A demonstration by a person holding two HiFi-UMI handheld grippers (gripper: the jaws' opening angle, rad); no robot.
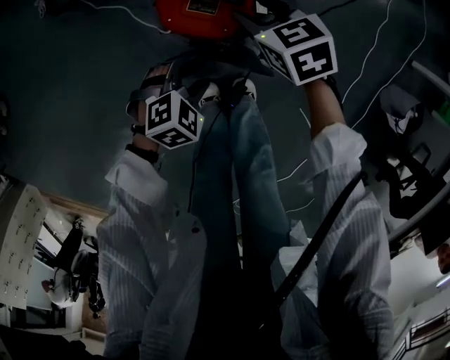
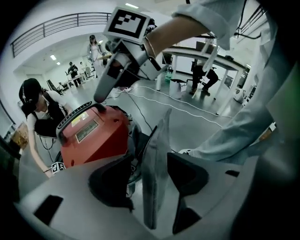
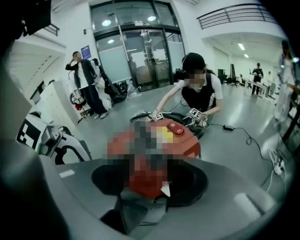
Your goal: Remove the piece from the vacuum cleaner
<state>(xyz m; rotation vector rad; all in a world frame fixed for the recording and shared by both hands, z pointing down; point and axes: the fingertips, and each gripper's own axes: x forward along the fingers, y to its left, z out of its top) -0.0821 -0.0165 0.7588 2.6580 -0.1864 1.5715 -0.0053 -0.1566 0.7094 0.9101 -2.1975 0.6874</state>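
The red vacuum cleaner (image 2: 93,136) stands on the grey floor, at the top edge of the head view (image 1: 200,17). A thin grey flat piece (image 2: 157,159) stands on edge between the jaws of my left gripper (image 2: 147,180). Both pads stand apart from it, so the gripper is open. My right gripper (image 3: 150,180) is spread wide over the vacuum cleaner's red top (image 3: 180,140), partly hidden by a mosaic patch. In the left gripper view its fingers (image 2: 101,96) reach down to the black handle. Both marker cubes (image 1: 172,119) (image 1: 302,49) show in the head view.
A person (image 3: 199,91) crouches just behind the vacuum cleaner with hands near it. White cables (image 2: 187,110) run across the floor. A black chair (image 1: 408,176) is at my right. More people (image 3: 86,84) stand further off near glass doors.
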